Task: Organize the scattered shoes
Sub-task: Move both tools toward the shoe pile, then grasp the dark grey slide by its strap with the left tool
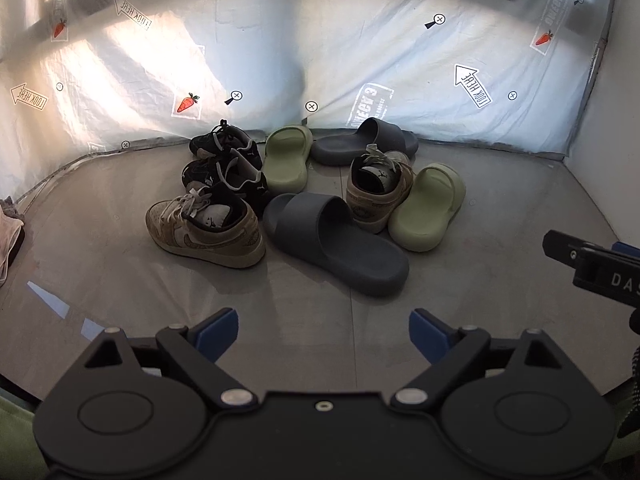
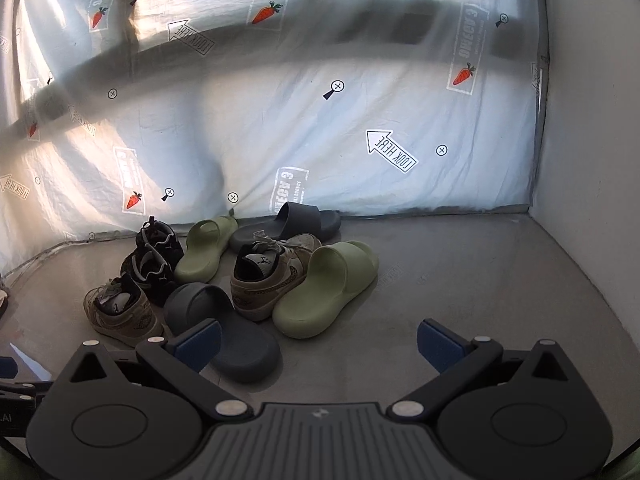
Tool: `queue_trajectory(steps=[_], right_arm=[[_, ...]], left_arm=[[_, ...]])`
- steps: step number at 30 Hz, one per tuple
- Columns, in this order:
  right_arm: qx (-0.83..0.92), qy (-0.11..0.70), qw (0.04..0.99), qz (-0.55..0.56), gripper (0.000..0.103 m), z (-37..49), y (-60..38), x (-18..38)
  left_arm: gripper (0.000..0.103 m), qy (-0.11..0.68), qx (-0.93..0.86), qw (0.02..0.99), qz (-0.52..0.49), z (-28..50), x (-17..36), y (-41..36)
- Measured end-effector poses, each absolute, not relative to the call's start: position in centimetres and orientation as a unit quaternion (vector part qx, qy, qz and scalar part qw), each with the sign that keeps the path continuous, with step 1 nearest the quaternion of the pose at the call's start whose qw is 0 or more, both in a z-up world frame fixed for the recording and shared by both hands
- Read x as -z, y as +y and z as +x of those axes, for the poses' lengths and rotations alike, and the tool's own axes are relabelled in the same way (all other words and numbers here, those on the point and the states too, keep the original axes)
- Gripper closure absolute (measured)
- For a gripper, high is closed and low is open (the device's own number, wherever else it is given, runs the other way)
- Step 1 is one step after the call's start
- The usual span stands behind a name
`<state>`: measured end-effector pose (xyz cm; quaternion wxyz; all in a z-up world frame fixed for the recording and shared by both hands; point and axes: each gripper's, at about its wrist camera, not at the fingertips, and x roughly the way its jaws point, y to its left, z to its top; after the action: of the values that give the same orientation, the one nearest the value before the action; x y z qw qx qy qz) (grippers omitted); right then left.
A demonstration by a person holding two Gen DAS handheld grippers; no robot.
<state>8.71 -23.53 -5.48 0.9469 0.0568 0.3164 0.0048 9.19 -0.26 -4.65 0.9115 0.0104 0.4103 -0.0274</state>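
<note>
Several shoes lie in a loose heap on the grey floor. In the left wrist view a tan sneaker (image 1: 204,228) is nearest left, two black sneakers (image 1: 228,176) sit behind it, and a dark grey slide (image 1: 336,244) lies in front. A second tan sneaker (image 1: 378,188) leans on a green slide (image 1: 428,208); another green slide (image 1: 286,160) and grey slide (image 1: 362,142) lie at the back. My left gripper (image 1: 324,336) is open, short of the heap. My right gripper (image 2: 320,344) is open and empty, close to the near grey slide (image 2: 224,328) and green slide (image 2: 328,292).
A printed white sheet (image 1: 280,60) hangs behind the shoes and a plain white wall (image 2: 588,160) closes the right side. A crumpled cloth (image 1: 8,236) lies at the far left. Bare floor (image 2: 480,280) stretches right of the heap.
</note>
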Motion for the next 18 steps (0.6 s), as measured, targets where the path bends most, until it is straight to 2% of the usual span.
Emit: queue_trajectory(steps=[7,11,12,13,14,18], right_arm=[[0.037,0.34,0.936,0.08,0.001,11.1,-20.2,9.3],[0.045,0.363,0.926,0.091,0.003,12.6,-19.1,10.5],[0.044,0.366,0.925,0.09,0.003,12.9,-19.0,10.5],[0.044,0.368,0.924,0.09,0.003,13.2,-18.9,10.5],[0.043,0.369,0.924,0.087,0.003,13.5,-18.8,10.5],[0.044,0.367,0.927,0.068,0.003,15.5,-19.6,10.2]], left_arm=[[0.023,0.409,0.067,0.91,0.026,13.4,8.0,3.0],[0.026,0.406,0.078,0.91,0.034,15.9,9.6,3.1],[0.031,0.409,0.079,0.909,0.035,16.7,10.1,2.9],[0.045,0.413,0.079,0.907,0.036,17.4,10.6,2.6],[0.05,0.419,0.08,0.904,0.037,18.2,11.4,2.2],[0.062,0.433,0.075,0.898,0.026,21.4,13.9,0.9]])
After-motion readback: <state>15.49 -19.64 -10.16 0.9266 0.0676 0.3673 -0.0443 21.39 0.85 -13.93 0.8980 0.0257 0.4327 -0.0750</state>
